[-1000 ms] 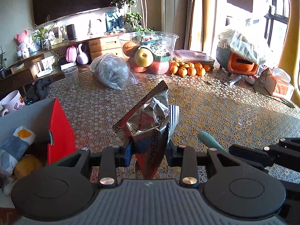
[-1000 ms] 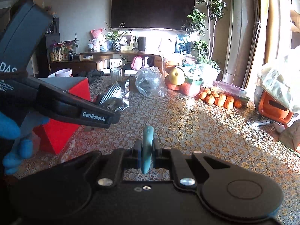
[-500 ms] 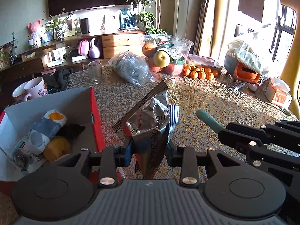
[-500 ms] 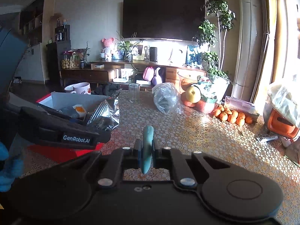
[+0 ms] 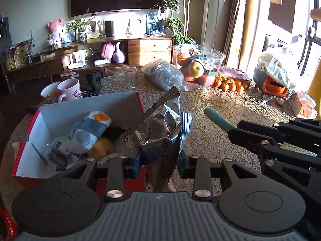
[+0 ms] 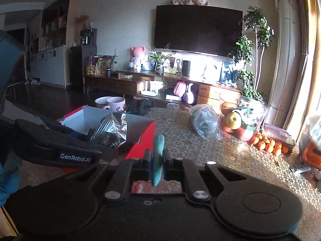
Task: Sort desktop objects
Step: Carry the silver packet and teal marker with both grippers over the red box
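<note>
My left gripper (image 5: pixel 159 160) is shut on a crumpled silver foil snack bag (image 5: pixel 160 128), held above the right front corner of the red cardboard box (image 5: pixel 24 146). The box holds a blue-and-white packet (image 5: pixel 88 130), an orange fruit (image 5: pixel 100 150) and small wrappers. My right gripper (image 6: pixel 156 161) is shut on a slim teal handle-shaped tool (image 6: pixel 157 156), which sticks out forward. In the left wrist view that right gripper (image 5: pixel 234 129) and the teal tool (image 5: pixel 217 118) hang just right of the foil bag. In the right wrist view the foil bag (image 6: pixel 112 129) shows over the box (image 6: pixel 140 138).
On the lace-covered round table (image 5: pixel 220 104) stand a clear glass (image 5: pixel 130 77), a grey plastic bag (image 5: pixel 164 76), a clear fruit bowl (image 5: pixel 198 66), several tangerines (image 5: pixel 230 83) and an orange appliance under plastic (image 5: pixel 274 84). Two mugs (image 5: pixel 66 91) sit behind the box.
Both grippers have risen and shifted left toward the red box, each keeping its hold. The box interior, mostly hidden a second ago, now lies open under the foil bag.
</note>
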Demonstrator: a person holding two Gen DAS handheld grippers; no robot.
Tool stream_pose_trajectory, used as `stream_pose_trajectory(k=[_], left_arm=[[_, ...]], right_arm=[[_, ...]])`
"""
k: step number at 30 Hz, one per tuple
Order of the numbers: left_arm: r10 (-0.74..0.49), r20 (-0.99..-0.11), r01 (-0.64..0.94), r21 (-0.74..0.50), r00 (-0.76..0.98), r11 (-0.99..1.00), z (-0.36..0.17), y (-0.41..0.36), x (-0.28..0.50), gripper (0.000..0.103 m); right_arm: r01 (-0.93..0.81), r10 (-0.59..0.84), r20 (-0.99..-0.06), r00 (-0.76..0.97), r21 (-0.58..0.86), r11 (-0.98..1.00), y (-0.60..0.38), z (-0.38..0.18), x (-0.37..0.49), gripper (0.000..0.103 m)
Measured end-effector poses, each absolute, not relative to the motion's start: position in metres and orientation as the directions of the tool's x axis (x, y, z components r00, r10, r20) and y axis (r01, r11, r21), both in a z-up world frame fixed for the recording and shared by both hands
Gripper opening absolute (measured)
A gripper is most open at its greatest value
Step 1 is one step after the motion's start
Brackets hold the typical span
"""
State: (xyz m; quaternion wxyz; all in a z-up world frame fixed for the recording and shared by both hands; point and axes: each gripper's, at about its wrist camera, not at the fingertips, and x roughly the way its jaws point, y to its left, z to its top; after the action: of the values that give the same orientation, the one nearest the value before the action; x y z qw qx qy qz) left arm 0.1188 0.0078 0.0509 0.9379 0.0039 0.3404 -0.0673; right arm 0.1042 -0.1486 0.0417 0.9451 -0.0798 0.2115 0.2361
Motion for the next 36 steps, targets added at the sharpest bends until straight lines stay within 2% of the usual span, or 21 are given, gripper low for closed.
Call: stream_pose_trajectory(k=[18, 36], left_arm=[[-0.032, -0.661, 0.007, -0.041, 0.75, 0.999, 0.055, 0.09, 0.109, 0.033], [0.015, -0.726, -0.043, -0.021, 0.688, 0.999, 0.042, 0.149, 0.15, 0.033]], right_arm=[[-0.595, 0.508, -0.454, 0.732, -0.063, 0.801, -0.076, 0.049, 0.111, 0.01], [-0.63, 0.519, -0.5, 0.694, -0.072, 0.774, -0.033, 0.039, 0.148, 0.01]])
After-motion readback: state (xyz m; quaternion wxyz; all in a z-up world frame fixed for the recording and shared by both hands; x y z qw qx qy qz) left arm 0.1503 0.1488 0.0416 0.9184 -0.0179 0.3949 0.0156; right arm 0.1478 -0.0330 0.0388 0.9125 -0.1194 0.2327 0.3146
